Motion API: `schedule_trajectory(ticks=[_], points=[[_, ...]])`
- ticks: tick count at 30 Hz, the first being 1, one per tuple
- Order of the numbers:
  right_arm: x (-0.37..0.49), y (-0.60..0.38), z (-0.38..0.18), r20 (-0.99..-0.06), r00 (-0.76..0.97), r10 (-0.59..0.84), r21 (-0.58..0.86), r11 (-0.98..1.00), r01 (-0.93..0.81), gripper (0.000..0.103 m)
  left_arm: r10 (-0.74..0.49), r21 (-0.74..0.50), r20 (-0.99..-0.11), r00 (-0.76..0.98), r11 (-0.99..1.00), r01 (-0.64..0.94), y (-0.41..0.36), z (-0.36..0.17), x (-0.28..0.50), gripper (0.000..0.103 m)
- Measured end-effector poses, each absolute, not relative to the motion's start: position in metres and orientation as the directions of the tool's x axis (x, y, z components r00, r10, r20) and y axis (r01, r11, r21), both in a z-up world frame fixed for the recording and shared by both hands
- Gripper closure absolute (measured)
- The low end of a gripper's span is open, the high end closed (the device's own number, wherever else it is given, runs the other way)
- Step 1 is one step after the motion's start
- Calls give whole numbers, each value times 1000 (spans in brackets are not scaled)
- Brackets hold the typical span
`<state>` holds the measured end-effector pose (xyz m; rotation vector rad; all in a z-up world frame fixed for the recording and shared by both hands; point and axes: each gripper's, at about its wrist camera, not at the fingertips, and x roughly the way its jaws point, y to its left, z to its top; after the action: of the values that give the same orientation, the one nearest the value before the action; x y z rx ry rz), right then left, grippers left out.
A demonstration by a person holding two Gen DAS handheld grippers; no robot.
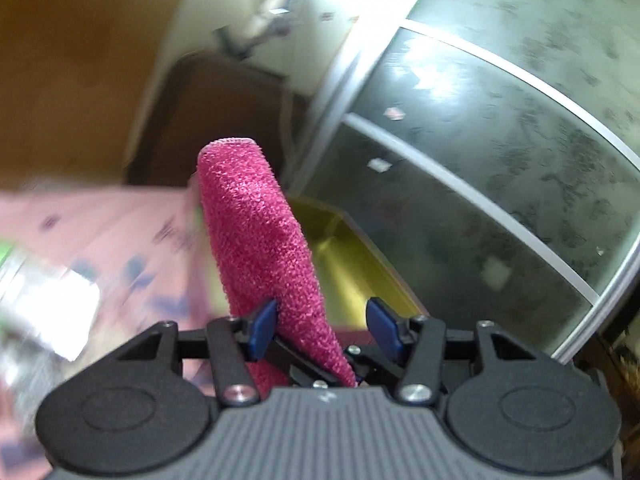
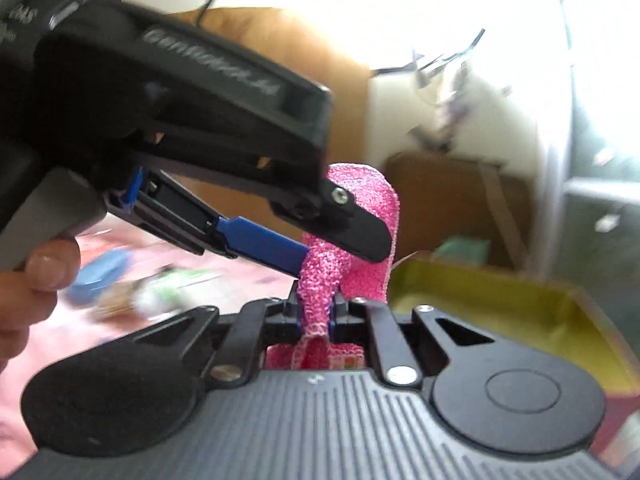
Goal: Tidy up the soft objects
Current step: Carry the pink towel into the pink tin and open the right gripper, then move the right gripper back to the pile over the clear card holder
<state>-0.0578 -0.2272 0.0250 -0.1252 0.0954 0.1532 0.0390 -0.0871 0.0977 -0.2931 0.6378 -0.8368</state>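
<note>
A pink terry cloth (image 1: 256, 232) runs up between the blue pads of my left gripper (image 1: 322, 304). It lies against the left-hand pad, and a gap shows between it and the right-hand pad, so the jaws stand open around it. In the right wrist view my right gripper (image 2: 316, 312) is shut on the lower end of the same cloth (image 2: 360, 196), which rises and folds over at the top. The left gripper (image 2: 340, 254) reaches in from the left there, its fingers on either side of the cloth above the right jaws. A person's hand (image 2: 36, 272) holds its handle.
An open yellow box (image 1: 348, 264) (image 2: 500, 304) stands just beyond the cloth. A pink patterned sheet (image 1: 120, 240) covers the surface to the left, with blurred blue (image 2: 100, 276) and green-white (image 2: 164, 296) items on it. Frosted glass doors (image 1: 500, 160) stand at the right.
</note>
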Motion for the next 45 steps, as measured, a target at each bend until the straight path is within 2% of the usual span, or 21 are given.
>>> schedule_trajectory(ticks=[4,6,9,10,12,15,20,25,30,32,34,36,39,43,45], points=[[-27,-259,29,-112,993,36,-128,991,-51,88,-795,-430,-380,473,604,671,-137,114,65,48],[-2,-276,23,-180,984,-2,-122,992,-20,84,-801,-438,-391,454,595,674,-160,111,83,36],[22,-301,10,-265,959,-104,-89,993,83,58,-743,-410,-449,495,664,625,-183,96,99,36],[21,-308,9,-266,958,-109,-58,994,97,56,-715,-393,-469,517,694,603,-186,91,101,35],[10,-318,6,-242,966,-95,16,995,102,54,-712,-405,-468,524,699,588,-173,87,96,29],[-7,-318,9,-187,980,-69,94,992,88,54,-699,-398,-437,566,714,576,-137,83,80,25],[-11,-293,14,-144,981,131,202,974,-101,54,-602,-385,-430,673,797,466,-43,64,47,25],[18,-236,10,-223,918,327,167,941,-295,54,-431,-365,-491,757,891,271,37,34,18,26],[52,-194,2,-335,848,410,193,911,-365,54,-324,-327,-520,790,930,166,75,11,5,26],[72,-190,6,-363,829,426,249,901,-354,53,-329,-354,-530,782,923,149,78,2,10,24],[93,-188,10,-384,817,430,296,895,-333,43,-345,-374,-512,787,914,158,78,2,9,23],[102,-187,10,-398,816,419,322,897,-303,37,-352,-365,-492,796,914,178,76,4,7,23],[112,-184,5,-418,821,389,330,907,-262,35,-374,-363,-472,798,908,210,79,4,0,20],[120,-184,-1,-429,826,366,363,907,-213,23,-389,-378,-455,801,899,222,82,3,-1,19],[125,-185,-6,-438,820,368,390,900,-196,22,-398,-389,-452,799,893,225,83,2,-1,17]])
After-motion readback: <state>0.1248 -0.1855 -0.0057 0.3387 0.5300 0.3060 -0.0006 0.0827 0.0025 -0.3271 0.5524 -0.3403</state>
